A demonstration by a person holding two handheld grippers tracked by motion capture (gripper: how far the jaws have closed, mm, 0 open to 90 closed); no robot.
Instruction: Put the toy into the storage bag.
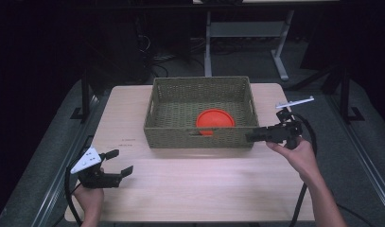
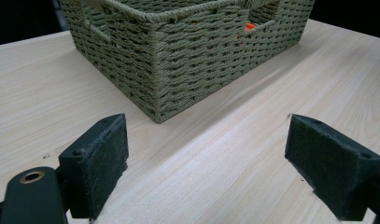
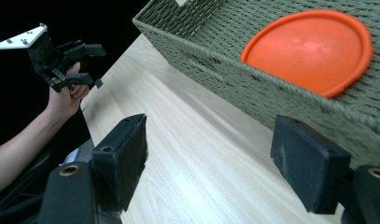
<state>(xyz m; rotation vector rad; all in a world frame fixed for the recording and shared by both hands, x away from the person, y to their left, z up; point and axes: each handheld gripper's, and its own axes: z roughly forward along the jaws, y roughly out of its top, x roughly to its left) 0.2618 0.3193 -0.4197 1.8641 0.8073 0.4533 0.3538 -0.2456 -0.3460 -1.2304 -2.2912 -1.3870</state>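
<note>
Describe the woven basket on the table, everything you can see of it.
The basket is rectangular and olive green, woven of what looks like twisted cord, with a thick braided rim and handle slots cut into its walls. It stands upright and open-topped on the far middle of the pale wooden table. An orange disc lies flat inside, toward its near right corner. The right gripper hovers at that corner; whether it touches the wall cannot be told.

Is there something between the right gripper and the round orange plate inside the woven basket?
Yes. The near wall of the green woven basket stands between the open right gripper and the round orange plate; the gripper is outside, at the basket's front right corner.
</note>
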